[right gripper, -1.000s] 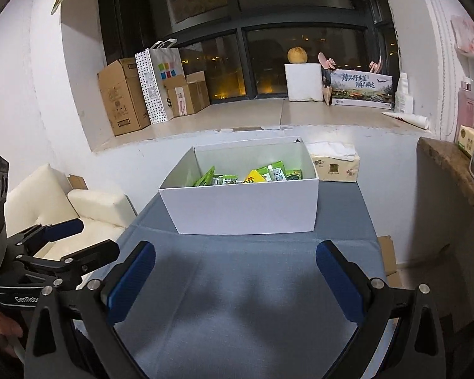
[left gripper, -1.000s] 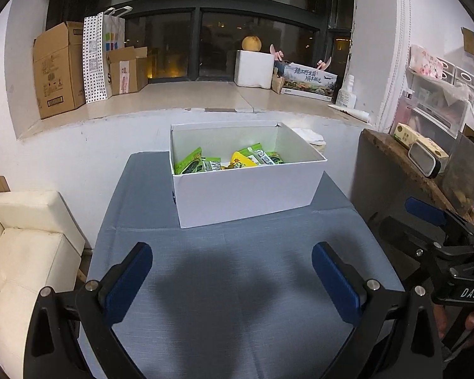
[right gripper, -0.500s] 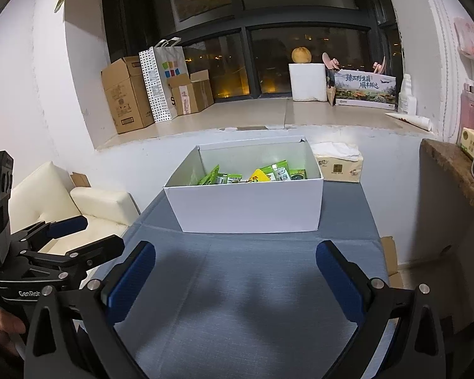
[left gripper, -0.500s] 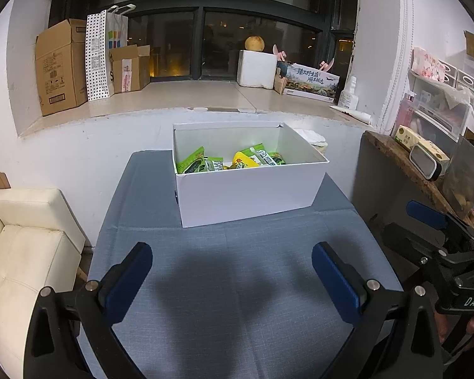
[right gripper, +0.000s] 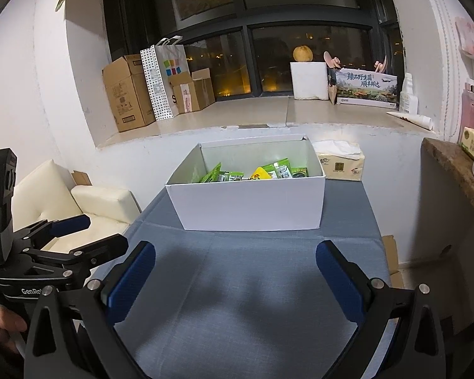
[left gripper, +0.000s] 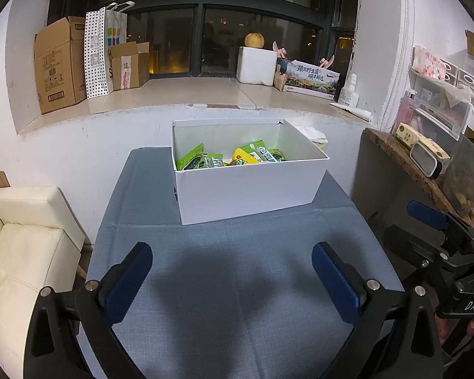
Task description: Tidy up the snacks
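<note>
Left wrist view, left claw (left gripper: 232, 260) wide open, empty

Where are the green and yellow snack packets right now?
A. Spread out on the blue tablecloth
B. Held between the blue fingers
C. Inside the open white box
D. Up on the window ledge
C: the snack packets lie inside the open white box, and both pairs of fingers are empty.

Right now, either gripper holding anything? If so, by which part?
Nothing held. Left gripper and right gripper are both open and empty over the blue tablecloth; snack packets sit in the white box.
</note>
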The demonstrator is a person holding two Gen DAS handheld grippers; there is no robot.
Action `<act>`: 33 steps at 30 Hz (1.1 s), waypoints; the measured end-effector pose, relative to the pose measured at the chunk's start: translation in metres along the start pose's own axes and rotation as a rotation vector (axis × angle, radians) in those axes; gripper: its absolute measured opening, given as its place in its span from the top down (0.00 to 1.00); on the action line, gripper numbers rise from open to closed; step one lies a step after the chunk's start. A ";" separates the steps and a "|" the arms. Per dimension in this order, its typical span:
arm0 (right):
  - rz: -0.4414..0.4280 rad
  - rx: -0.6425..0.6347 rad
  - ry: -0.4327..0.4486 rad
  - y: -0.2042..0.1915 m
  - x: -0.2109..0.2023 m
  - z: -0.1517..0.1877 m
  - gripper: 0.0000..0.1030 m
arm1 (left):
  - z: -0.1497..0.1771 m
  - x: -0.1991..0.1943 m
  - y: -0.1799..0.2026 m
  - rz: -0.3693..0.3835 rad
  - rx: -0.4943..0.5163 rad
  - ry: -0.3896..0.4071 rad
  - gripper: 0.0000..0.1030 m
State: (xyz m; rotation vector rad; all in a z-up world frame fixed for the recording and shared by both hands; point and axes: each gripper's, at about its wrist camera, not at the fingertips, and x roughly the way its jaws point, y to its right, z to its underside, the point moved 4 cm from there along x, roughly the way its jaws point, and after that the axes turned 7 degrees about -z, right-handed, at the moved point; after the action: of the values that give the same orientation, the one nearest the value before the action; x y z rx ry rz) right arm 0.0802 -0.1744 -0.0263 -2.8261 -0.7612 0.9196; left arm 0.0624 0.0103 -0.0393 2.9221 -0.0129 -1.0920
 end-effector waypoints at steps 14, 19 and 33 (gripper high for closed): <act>-0.005 0.000 -0.002 -0.002 0.000 0.001 0.00 | 0.002 0.000 0.000 0.007 -0.005 -0.002 0.00; -0.007 -0.003 -0.002 -0.003 -0.001 0.002 0.00 | 0.002 0.000 0.000 0.007 -0.004 -0.001 0.00; -0.010 -0.004 -0.001 -0.004 -0.002 0.002 0.00 | 0.003 0.001 0.000 0.008 -0.004 -0.003 0.00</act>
State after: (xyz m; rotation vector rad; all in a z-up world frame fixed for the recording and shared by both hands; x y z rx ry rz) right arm 0.0758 -0.1721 -0.0262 -2.8230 -0.7782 0.9194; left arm 0.0614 0.0101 -0.0420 2.9144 -0.0224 -1.0946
